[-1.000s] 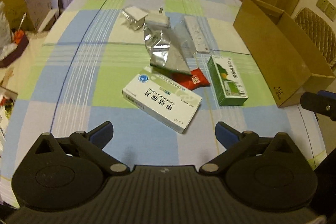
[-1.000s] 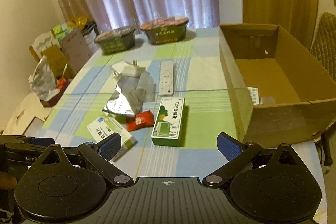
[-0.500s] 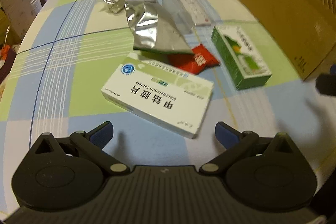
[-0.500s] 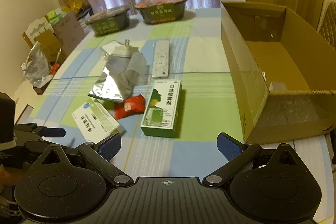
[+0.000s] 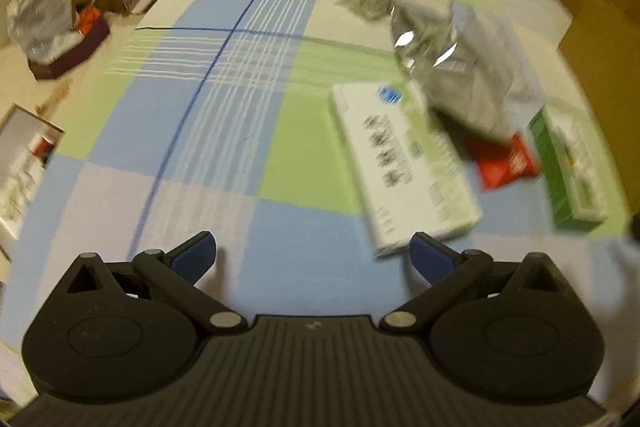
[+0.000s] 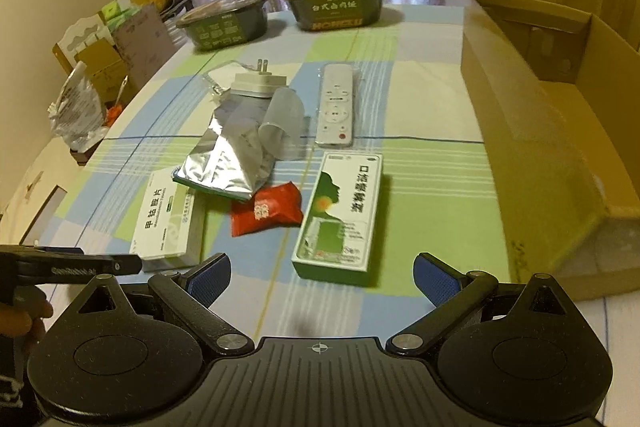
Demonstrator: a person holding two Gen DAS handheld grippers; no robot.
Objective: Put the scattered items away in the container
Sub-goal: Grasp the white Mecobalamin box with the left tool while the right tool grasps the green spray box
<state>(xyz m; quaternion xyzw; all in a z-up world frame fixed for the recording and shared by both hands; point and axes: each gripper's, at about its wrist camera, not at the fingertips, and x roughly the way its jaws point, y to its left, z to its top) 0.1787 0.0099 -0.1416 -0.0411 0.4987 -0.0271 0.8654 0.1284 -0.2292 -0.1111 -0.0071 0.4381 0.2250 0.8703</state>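
Left wrist view: the left gripper, jaws spread wide and holding nothing, is sitting lower and closer to the checked tablecloth than a second ago, and the white medicine box that was lying ahead of it is now lying off its right fingertip, the frame blurring with motion. This is suggesting an approach to that box, with no grasp made yet. In the right wrist view the right gripper, likewise wide open and empty, is hovering just short of the green spray box, nearer than before. The cardboard box, the container, is standing at the right edge of the table; its visible floor is showing no items from here, though part of the interior is hidden by the near wall. The red sachet, foil pouch, remote control and plug adapter are all remaining on the cloth left of it.
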